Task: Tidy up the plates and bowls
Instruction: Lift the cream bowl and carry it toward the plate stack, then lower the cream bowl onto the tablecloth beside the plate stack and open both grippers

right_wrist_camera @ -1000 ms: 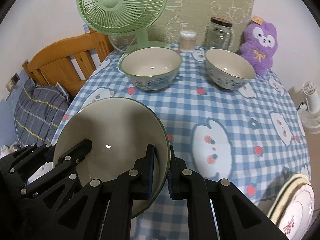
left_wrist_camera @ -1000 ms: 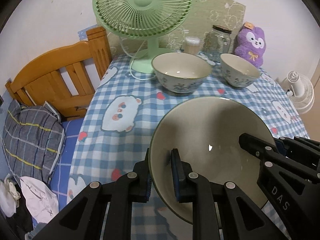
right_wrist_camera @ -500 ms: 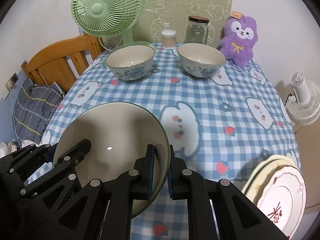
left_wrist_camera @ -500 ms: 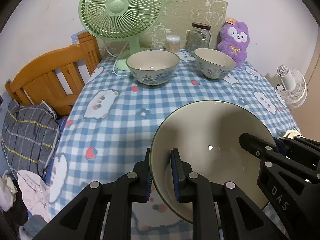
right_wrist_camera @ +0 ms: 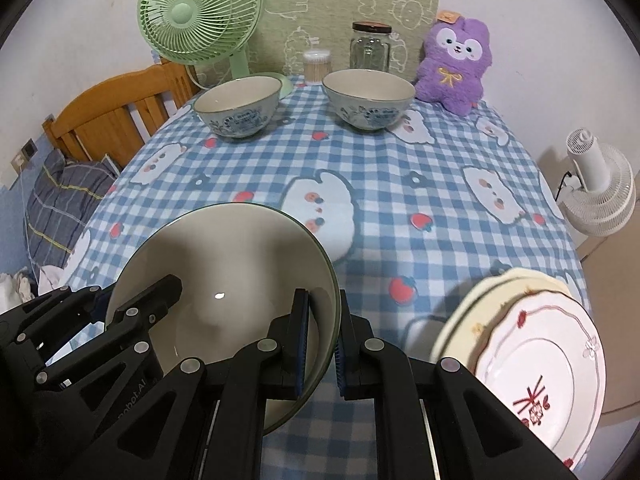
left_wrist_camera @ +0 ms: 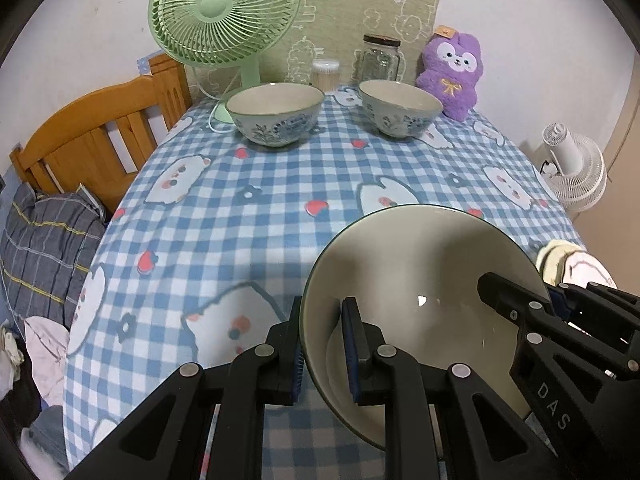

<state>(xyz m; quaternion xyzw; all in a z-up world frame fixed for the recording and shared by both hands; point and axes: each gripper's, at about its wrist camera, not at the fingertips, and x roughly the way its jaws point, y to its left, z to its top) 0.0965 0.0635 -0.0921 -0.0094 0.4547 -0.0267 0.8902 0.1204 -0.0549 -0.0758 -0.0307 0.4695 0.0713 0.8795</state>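
Blue-and-white checked cloth covers the surface (left_wrist_camera: 280,208), with a green fan (left_wrist_camera: 224,12), a glass jar (left_wrist_camera: 380,60) and a purple plush toy (left_wrist_camera: 454,70) along the far edge. Two patterned bowls (left_wrist_camera: 276,114) (left_wrist_camera: 400,108) stand side by side, apart, near that edge. A large bowl (left_wrist_camera: 420,280) is at the near edge, gripped on opposite rim sections: left gripper (left_wrist_camera: 322,344) fingers clamped on its left rim, right gripper (right_wrist_camera: 320,340) fingers clamped on its right rim. Stacked plates (right_wrist_camera: 532,360) lie to the right of it.
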